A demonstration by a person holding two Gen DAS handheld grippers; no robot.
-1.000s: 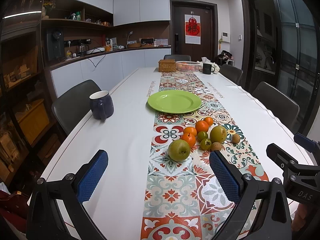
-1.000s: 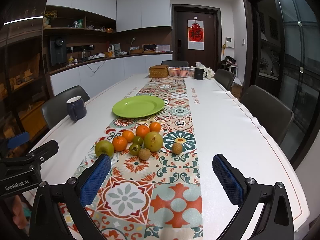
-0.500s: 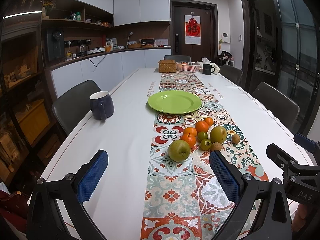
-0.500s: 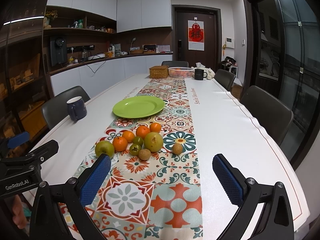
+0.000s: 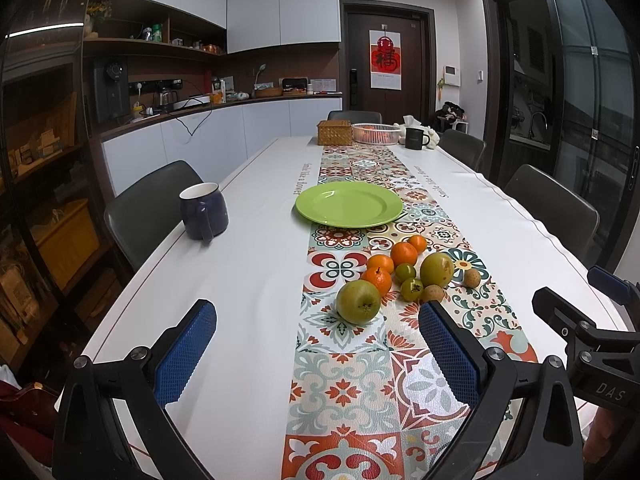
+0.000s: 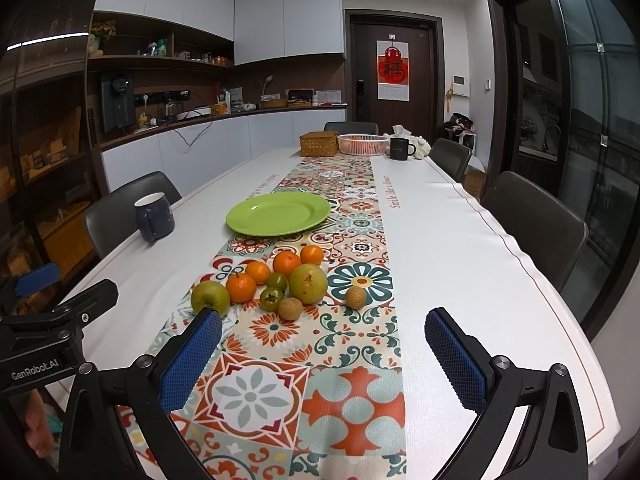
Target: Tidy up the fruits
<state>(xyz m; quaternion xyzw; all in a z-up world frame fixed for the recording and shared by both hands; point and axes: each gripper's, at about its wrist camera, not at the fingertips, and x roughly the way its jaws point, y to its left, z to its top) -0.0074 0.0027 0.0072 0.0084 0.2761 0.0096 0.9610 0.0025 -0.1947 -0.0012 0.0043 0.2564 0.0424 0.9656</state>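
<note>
A pile of fruit lies on the patterned runner: a green apple (image 5: 358,301) (image 6: 210,297), a larger yellow-green pear (image 5: 437,269) (image 6: 308,283), several oranges (image 5: 404,253) (image 6: 286,263), two small green fruits (image 5: 411,289) (image 6: 271,299) and two small brown ones (image 5: 472,277) (image 6: 355,297). An empty green plate (image 5: 349,204) (image 6: 279,213) sits beyond the pile. My left gripper (image 5: 316,354) is open and empty, short of the apple. My right gripper (image 6: 323,360) is open and empty, short of the pile.
A dark blue mug (image 5: 203,211) (image 6: 153,216) stands at the table's left edge. A wicker box (image 5: 334,132), a white basket (image 5: 376,133) and a black mug (image 5: 415,137) stand at the far end. Chairs (image 6: 534,220) line both sides.
</note>
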